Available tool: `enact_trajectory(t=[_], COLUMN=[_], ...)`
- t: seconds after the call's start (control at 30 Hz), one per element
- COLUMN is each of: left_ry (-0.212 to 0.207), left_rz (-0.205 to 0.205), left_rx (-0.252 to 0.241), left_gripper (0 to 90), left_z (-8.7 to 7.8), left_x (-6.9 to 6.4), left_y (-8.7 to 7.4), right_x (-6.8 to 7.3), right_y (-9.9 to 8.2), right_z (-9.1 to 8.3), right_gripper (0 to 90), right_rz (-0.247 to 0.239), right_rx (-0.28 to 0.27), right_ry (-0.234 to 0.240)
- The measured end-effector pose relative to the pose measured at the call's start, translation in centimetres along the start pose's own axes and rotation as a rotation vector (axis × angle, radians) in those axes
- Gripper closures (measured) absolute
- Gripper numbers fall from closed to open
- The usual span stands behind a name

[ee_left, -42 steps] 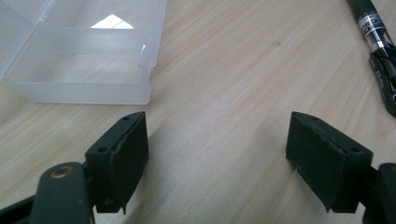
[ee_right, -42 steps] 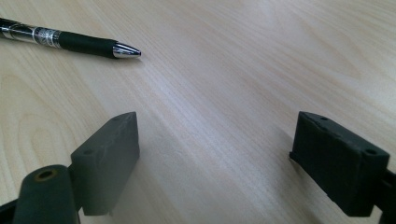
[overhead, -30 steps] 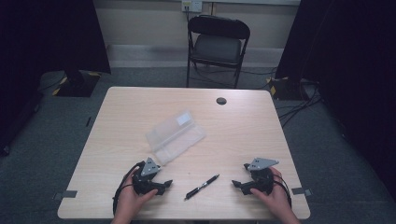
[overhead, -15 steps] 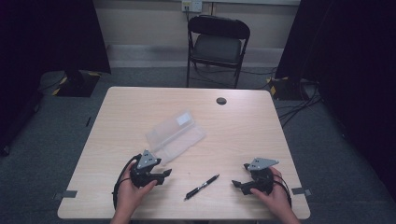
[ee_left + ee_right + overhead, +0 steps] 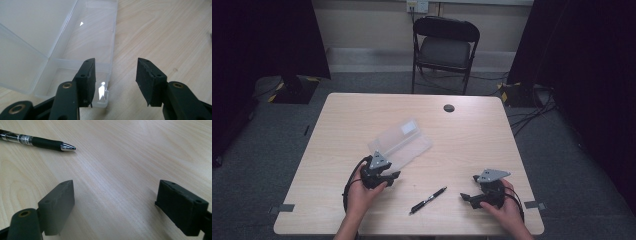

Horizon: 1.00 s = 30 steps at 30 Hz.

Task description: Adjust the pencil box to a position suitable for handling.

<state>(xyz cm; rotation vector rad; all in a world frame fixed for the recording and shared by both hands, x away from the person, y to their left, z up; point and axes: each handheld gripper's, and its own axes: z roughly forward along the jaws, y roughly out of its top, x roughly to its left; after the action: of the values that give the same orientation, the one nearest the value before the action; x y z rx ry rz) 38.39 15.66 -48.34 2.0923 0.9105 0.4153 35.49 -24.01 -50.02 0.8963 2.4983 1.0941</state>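
Left gripper point(image 5: 388, 176), jaws just narrowing on nothing, nosing toward open clear plastic case point(image 5: 401, 142); right gripper point(image 5: 469, 197) wide-jawed, waiting near pen point(image 5: 428, 200).

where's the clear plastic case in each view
high view: clear plastic case lies open at table centre-left, just beyond the left hand-held gripper.
left gripper view: case spans the upper left, its near corner by one jaw.
right gripper view: not in it.
shared landmark: the pale wooden table.

We can read no text, label, brand or number anywhere: the white patch on the clear plastic case point(image 5: 401, 141) and the pen's point(image 5: 37, 142) silver band stay illegible.
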Motion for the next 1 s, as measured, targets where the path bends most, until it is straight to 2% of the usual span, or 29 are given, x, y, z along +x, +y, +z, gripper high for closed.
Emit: enact_trajectory(t=[0.03, 0.07, 0.17, 0.2, 0.23, 0.27, 0.33, 0.43, 0.47, 0.53, 0.57, 0.73, 0.97, 1.0], left_ry=[0.0, 0.013, 0.002, -0.001, 0.01, -0.001, -0.009, 0.009, -0.001, 0.003, -0.007, -0.022, -0.028, -0.019], left_rz=[0.0, 0.005, 0.007, -0.008, 0.005, -0.022, -0.026, -0.013, -0.036, -0.028, -0.05, -0.057, -0.047, -0.031], left_rx=[0.0, 0.03, 0.033, 0.054, 0.059, 0.055, 0.047, 0.069, 0.077, 0.077, 0.066, 0.096, 0.095, 0.107], left_gripper=[50.7, 50.7, 52.4, 53.5, 53.8, 54.6, 60.1, 65.5, 67.2, 67.5, 69.3, 81.6, 83.6, 83.6], left_z=[0.0, 0.2, 0.5, 0.7, 0.8, 1.0, 1.1, 1.2, 1.3, 1.4, 1.5, 1.5, 1.8, 1.8], left_x=[0.0, 0.2, 0.4, 0.3, 0.4, 0.3, 0.3, 0.5, 0.4, 0.5, 0.3, 0.1, -0.4, -0.4], left_y=[0.0, 0.1, 0.1, 0.0, 0.1, 0.0, 0.0, 0.2, 0.2, 0.2, 0.2, 0.5, 0.7, 0.8], right_x=[0.0, 0.0, 0.0, 0.0, 0.0, 0.0, 0.0, 0.0, 0.0, 0.0, 0.0, 0.0, 0.0, 0.0], right_y=[0.0, 0.0, 0.0, 0.0, 0.0, 0.0, 0.0, 0.0, 0.0, 0.0, 0.0, 0.0, 0.0, 0.0], right_z=[0.0, 0.0, 0.0, 0.0, 0.0, 0.0, 0.0, 0.0, 0.0, 0.0, 0.0, 0.0, 0.0, 0.0], right_gripper=[14.1, 14.1, 14.1, 14.0, 14.1, 14.1, 14.0, 14.0, 14.1, 14.0, 14.1, 14.0, 14.0, 14.1], right_rz=[0.0, -0.001, 0.0, 0.0, 0.0, 0.001, 0.0, 0.0, 0.0, 0.001, 0.0, 0.0, 0.0, 0.0], right_rx=[0.0, 0.0, 0.0, 0.0, -0.002, -0.001, -0.001, 0.0, 0.0, -0.001, 0.0, 0.0, -0.001, 0.0], right_ry=[0.0, 0.0, 0.0, 0.0, 0.002, 0.002, 0.002, 0.0, 0.001, 0.001, 0.0, 0.0, 0.001, 0.0])
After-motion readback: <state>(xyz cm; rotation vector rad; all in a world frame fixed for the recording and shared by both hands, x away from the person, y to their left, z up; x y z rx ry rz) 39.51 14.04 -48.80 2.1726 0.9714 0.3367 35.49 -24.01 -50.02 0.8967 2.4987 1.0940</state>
